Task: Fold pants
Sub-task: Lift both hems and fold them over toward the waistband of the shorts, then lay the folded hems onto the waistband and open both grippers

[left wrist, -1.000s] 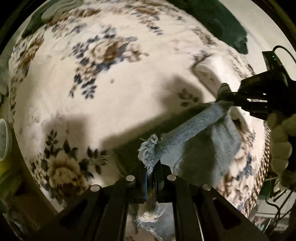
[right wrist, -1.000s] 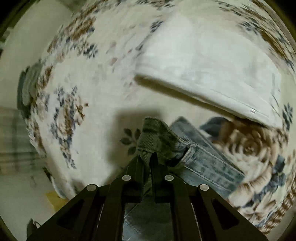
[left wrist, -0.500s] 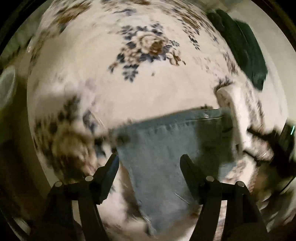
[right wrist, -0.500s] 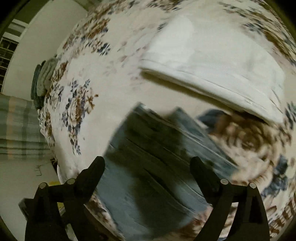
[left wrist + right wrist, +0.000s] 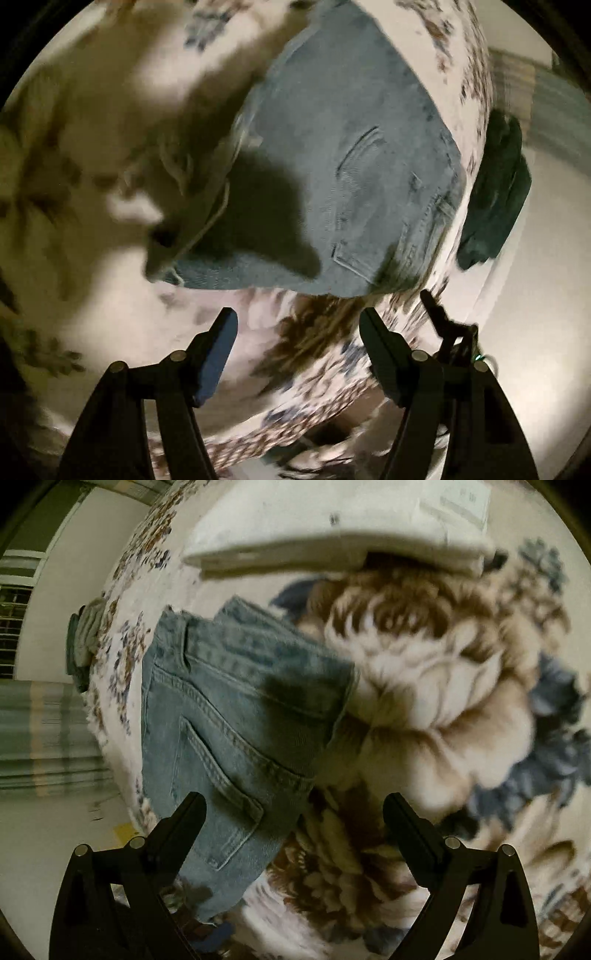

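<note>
The light blue denim pants (image 5: 351,155) lie folded flat on the floral blanket (image 5: 122,295); a back pocket and the waistband face up. They also show in the right wrist view (image 5: 229,731). My left gripper (image 5: 297,328) is open and empty, just short of the pants' near edge. My right gripper (image 5: 293,816) is open and empty, above the pocket end of the pants and the blanket beside it.
A folded white garment (image 5: 332,528) lies on the blanket beyond the pants. A dark green garment (image 5: 495,192) lies at the bed's edge, with bare floor (image 5: 535,332) past it. A grey-green garment (image 5: 79,642) sits at the far edge near a striped curtain (image 5: 44,734).
Both grippers let go of the pants and opened a second ago. The pants dropped flat onto the blanket. Both grippers have since pulled back and swung to new angles.
</note>
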